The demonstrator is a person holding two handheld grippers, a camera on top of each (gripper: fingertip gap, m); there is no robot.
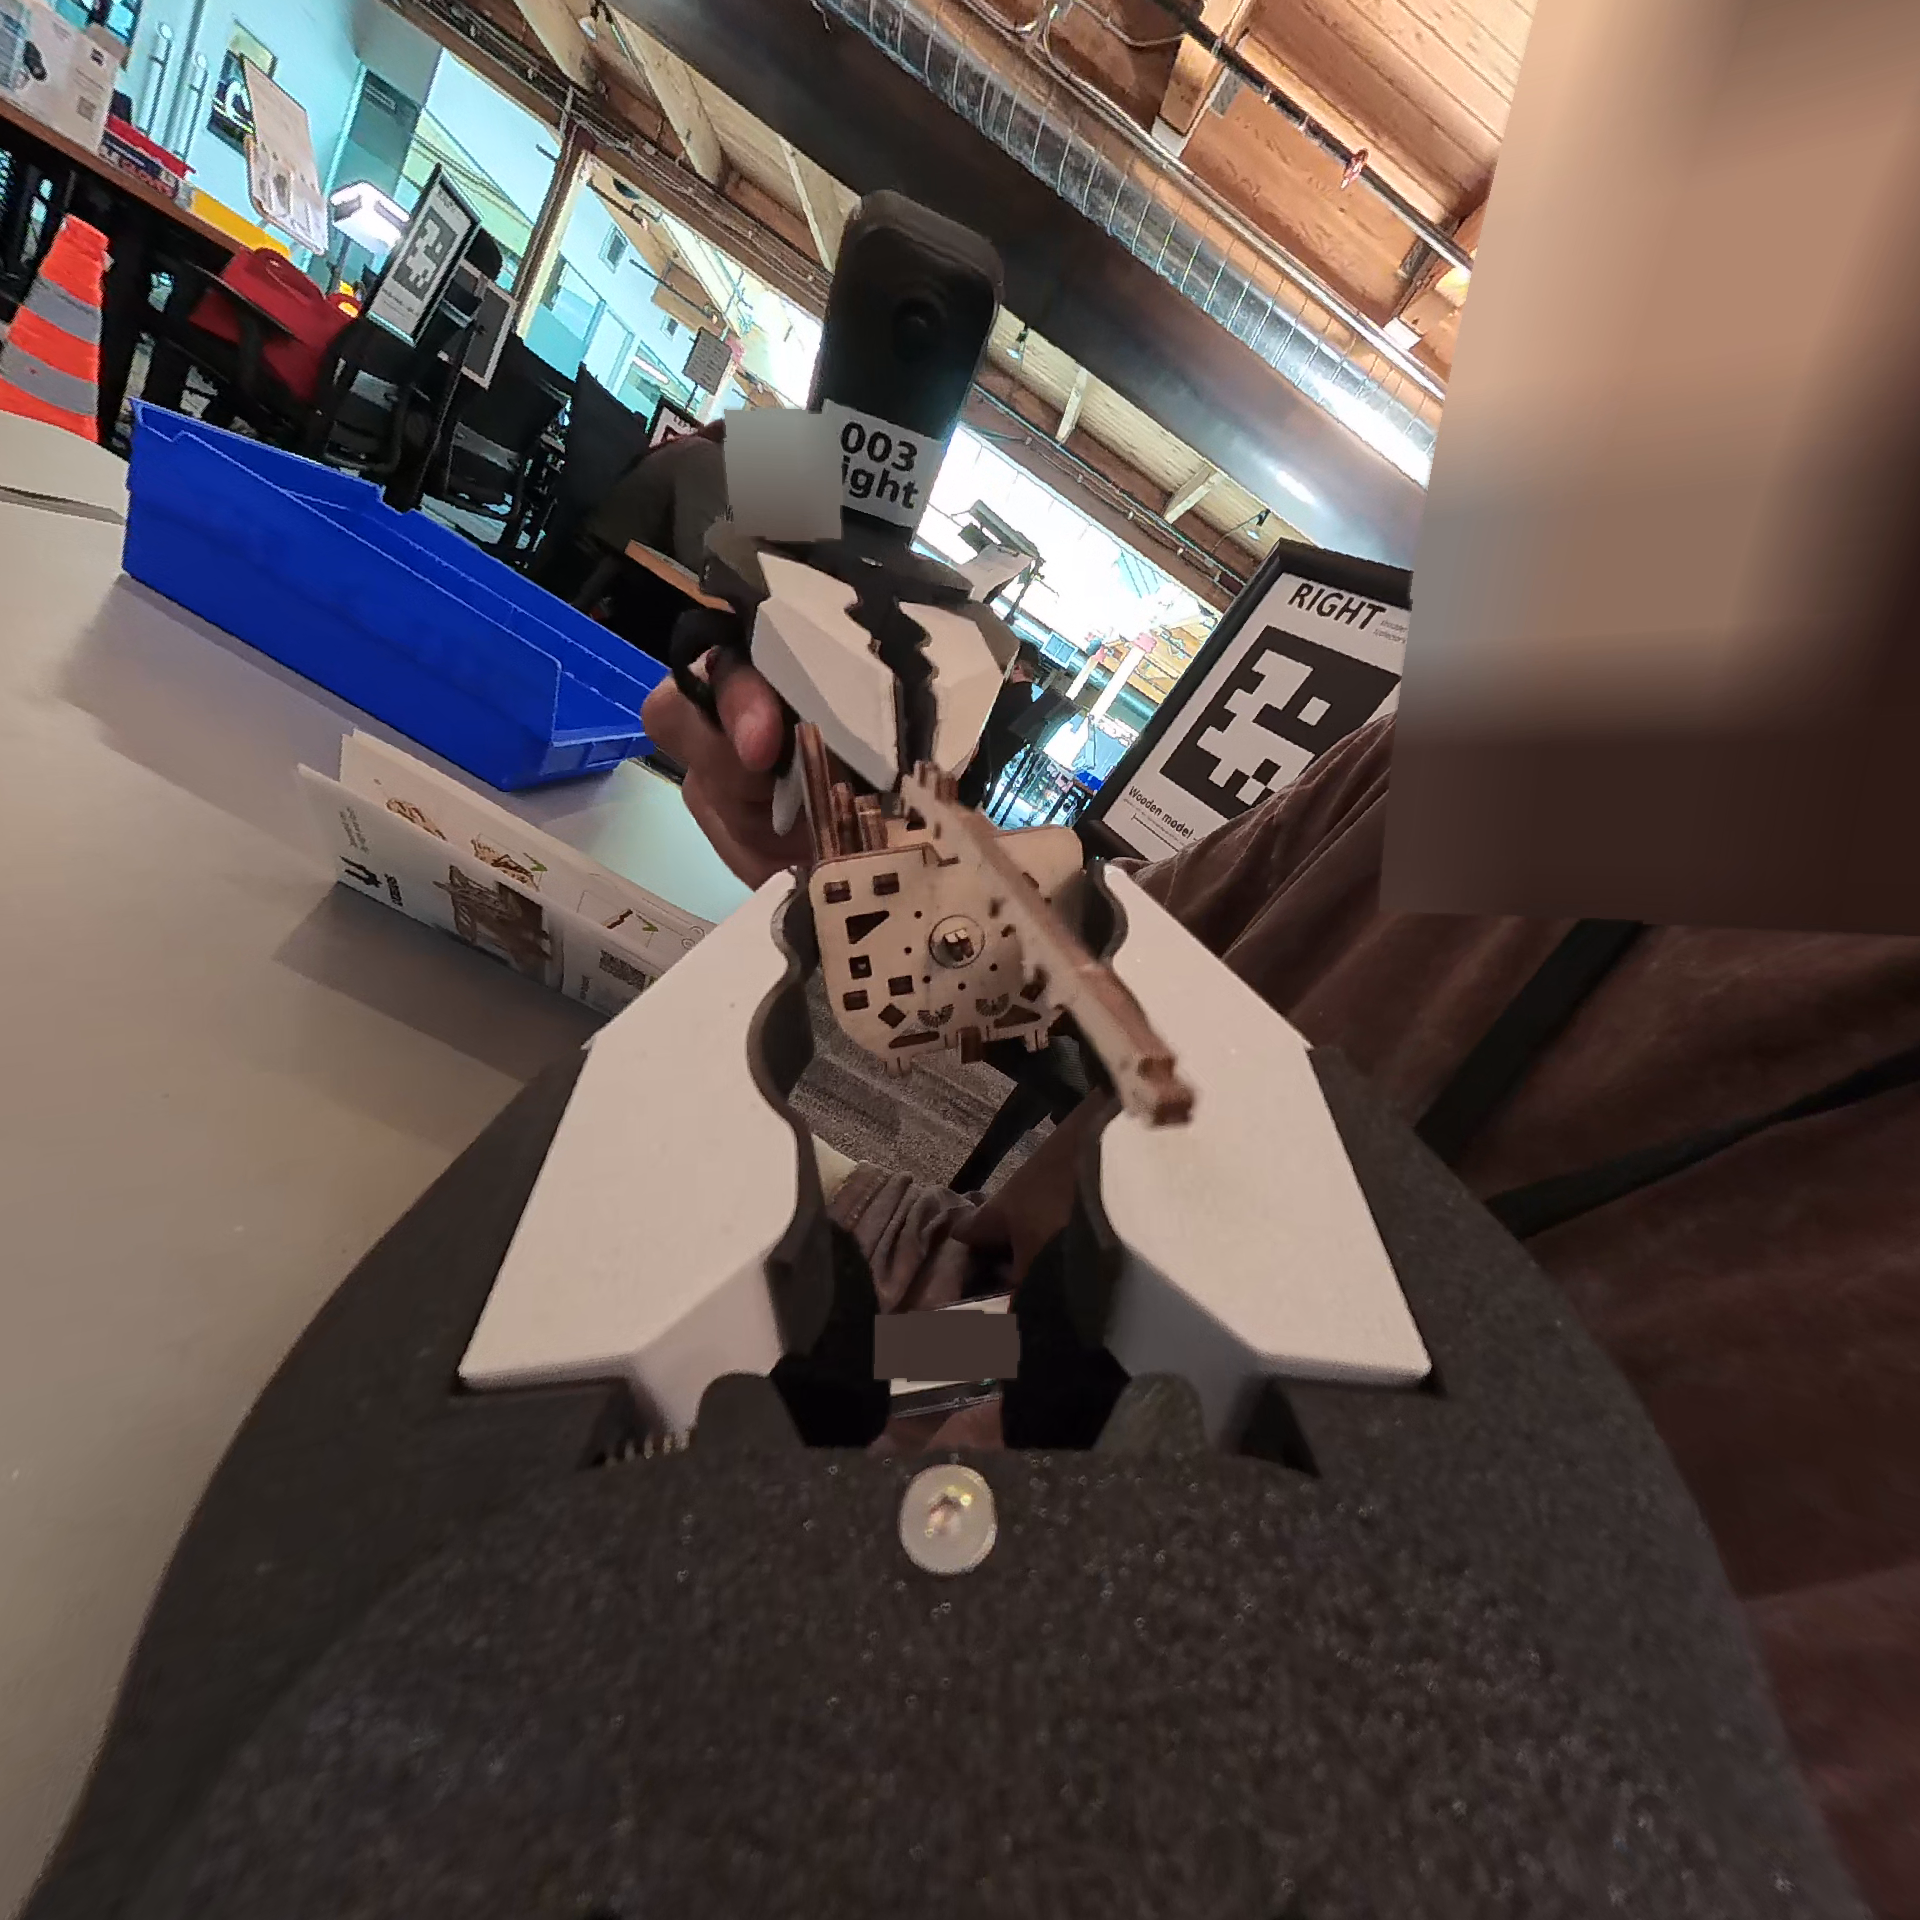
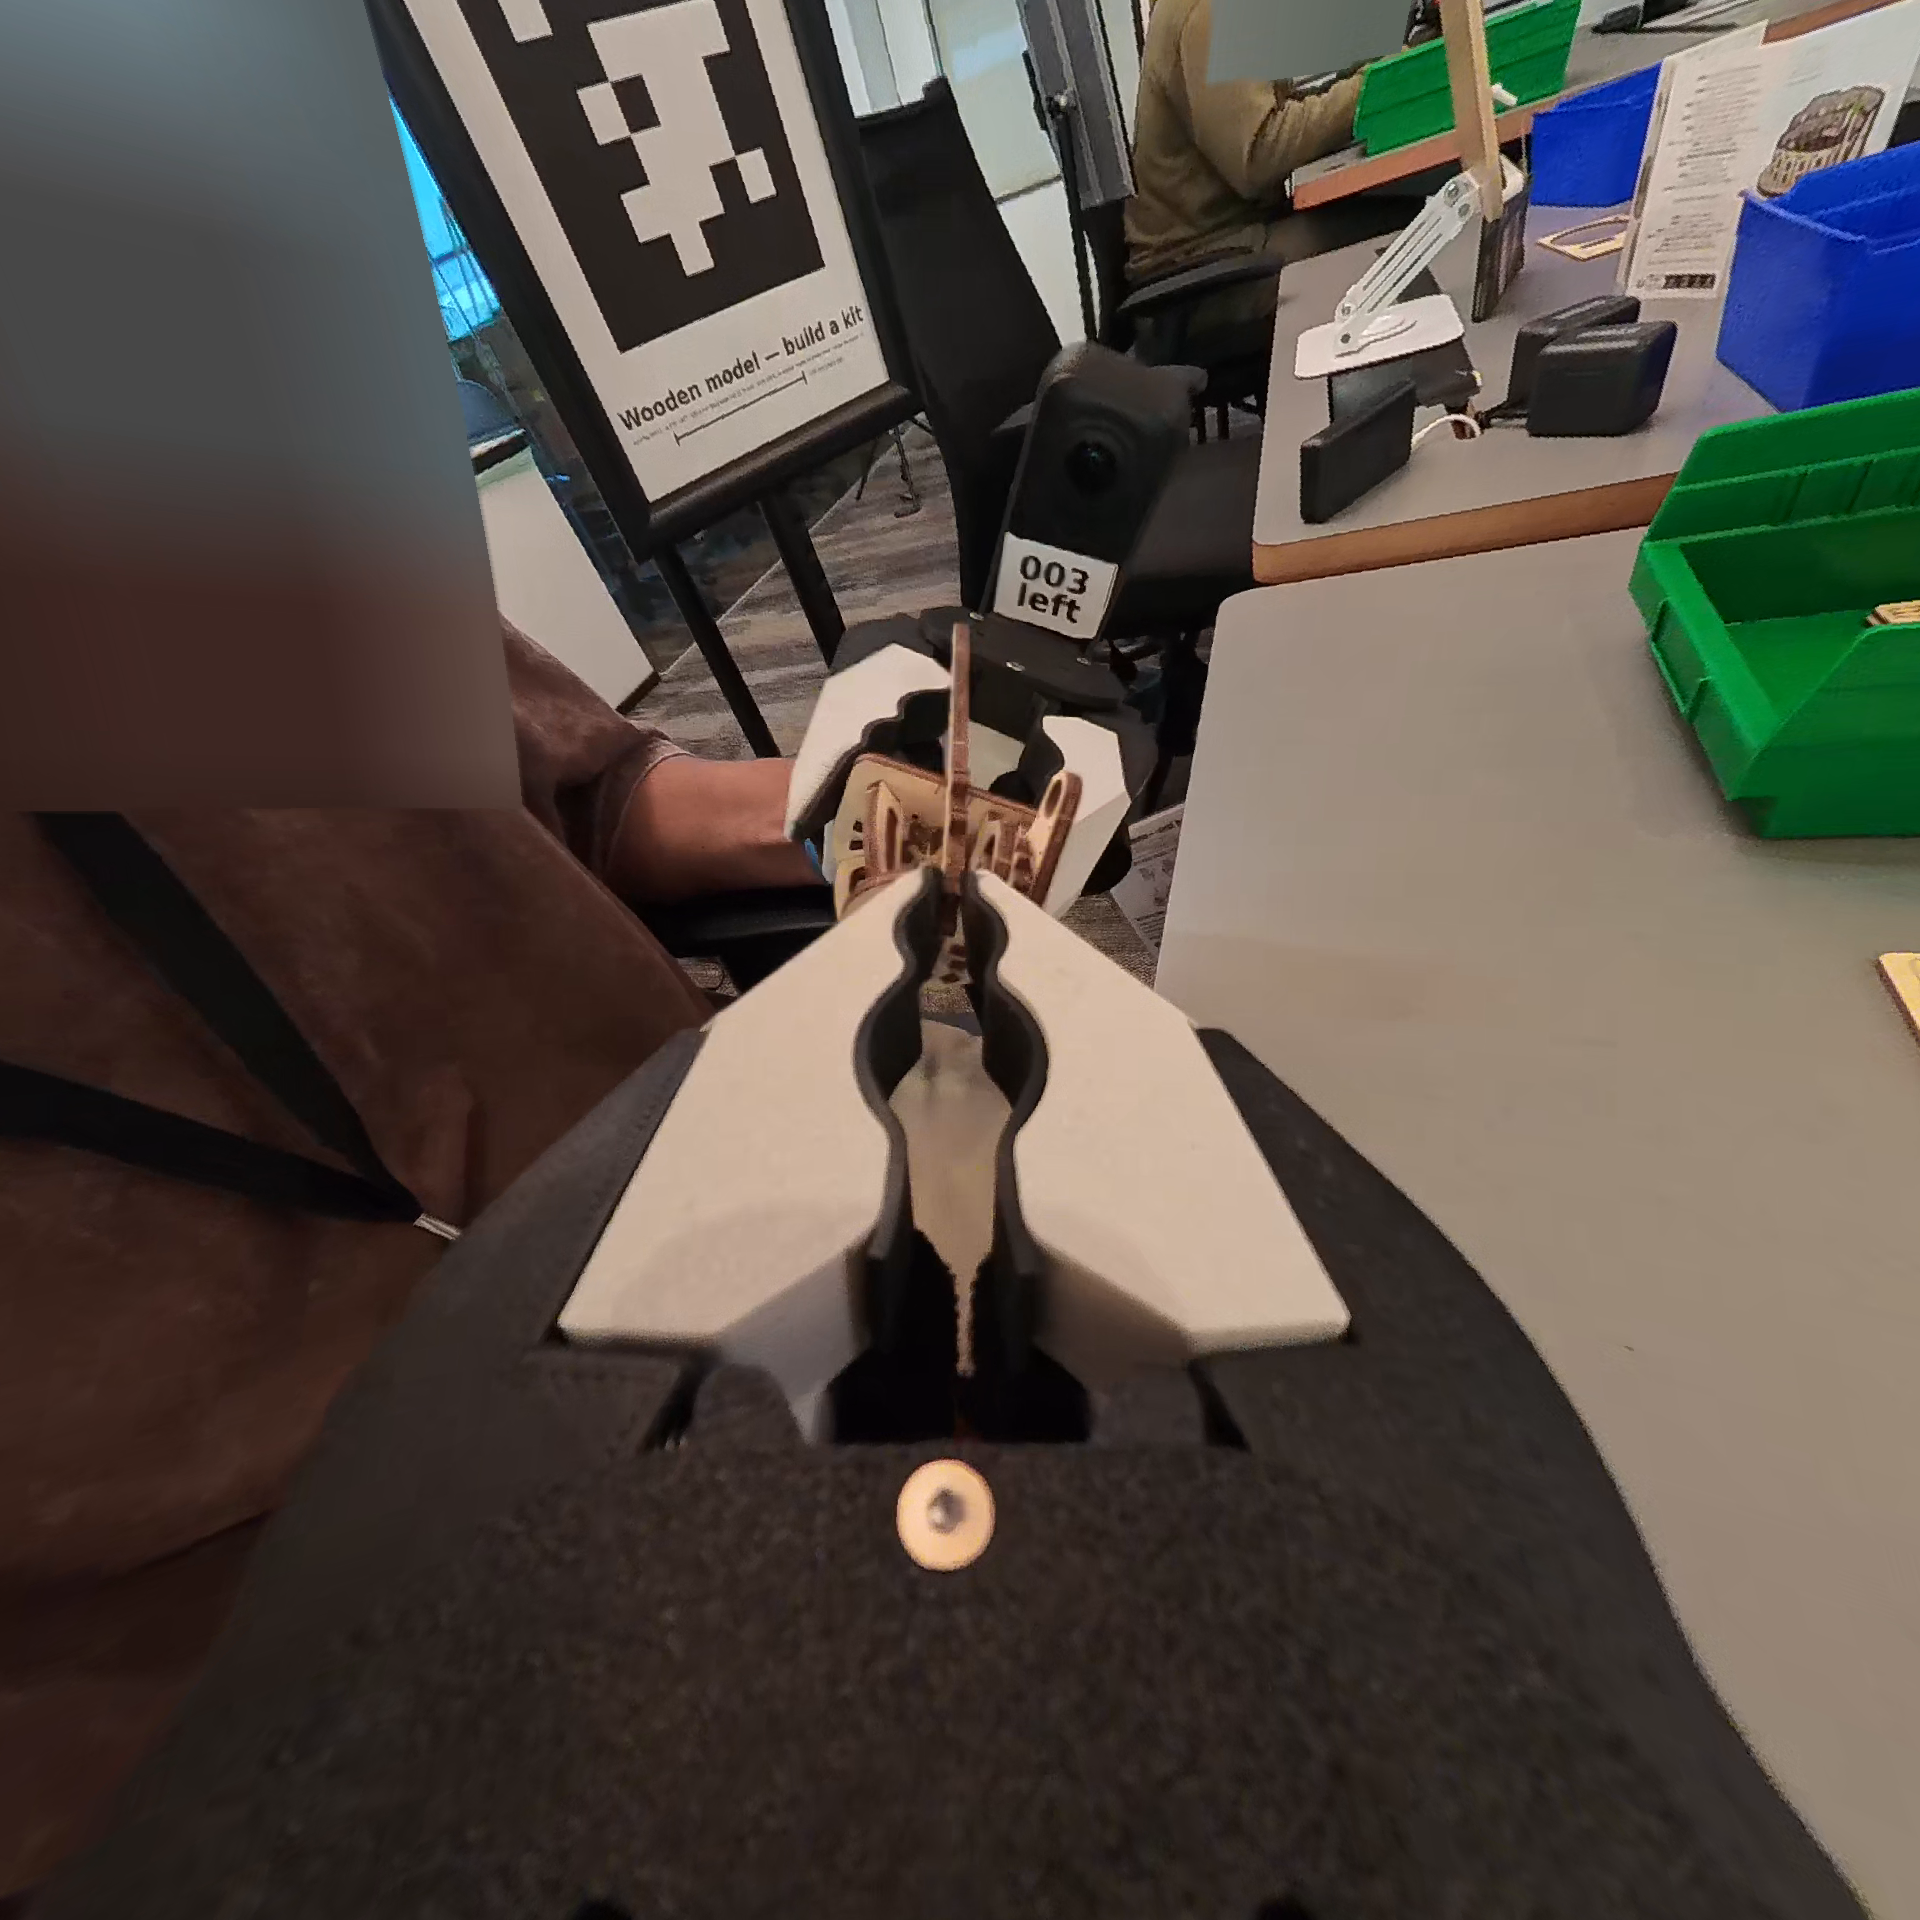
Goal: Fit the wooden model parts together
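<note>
My left gripper is shut on a wooden model assembly, a square plate with cutouts and a centre pin, held in the air off the table's edge. My right gripper faces it from above and is shut on a long thin notched wooden strip. The strip lies slanted across the plate's face. In the right wrist view my right gripper pinches the strip edge-on, and it stands against the assembly held in the left gripper.
A grey table carries a blue bin and an instruction booklet. A green bin, another blue bin and a loose wooden piece sit on the table. A marker sign stands behind. Only a small space, under 4 cm, lies between the two pairs of fingers.
</note>
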